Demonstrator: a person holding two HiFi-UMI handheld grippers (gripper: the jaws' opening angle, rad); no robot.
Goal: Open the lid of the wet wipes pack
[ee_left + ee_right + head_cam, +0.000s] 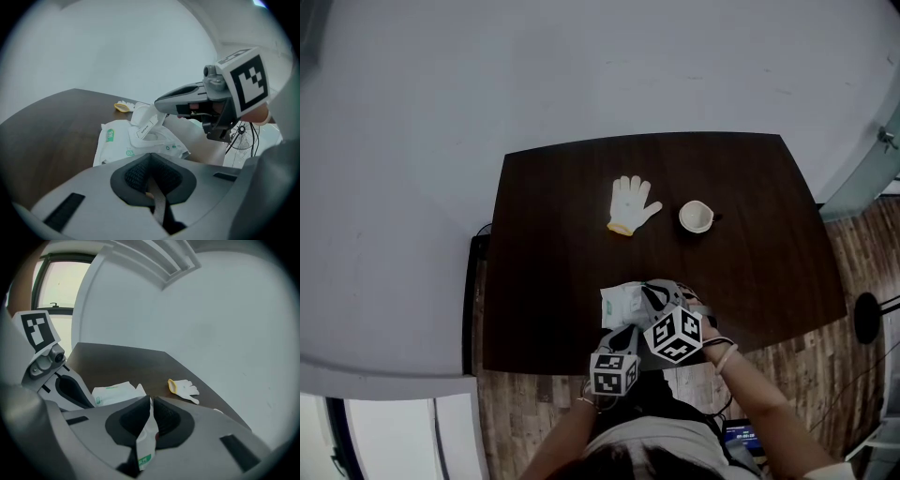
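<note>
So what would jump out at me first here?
Two hand-held grippers with checkered marker cubes work at the near edge of the dark table: the right gripper pinches the lid of the wet wipes pack in its jaws, peeled up. Beyond, a white glove lies mid-table with a small white cup to its right.

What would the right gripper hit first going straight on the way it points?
Probably the bare dark brown table, past the white wet wipes pack whose lid flap the right gripper holds.
</note>
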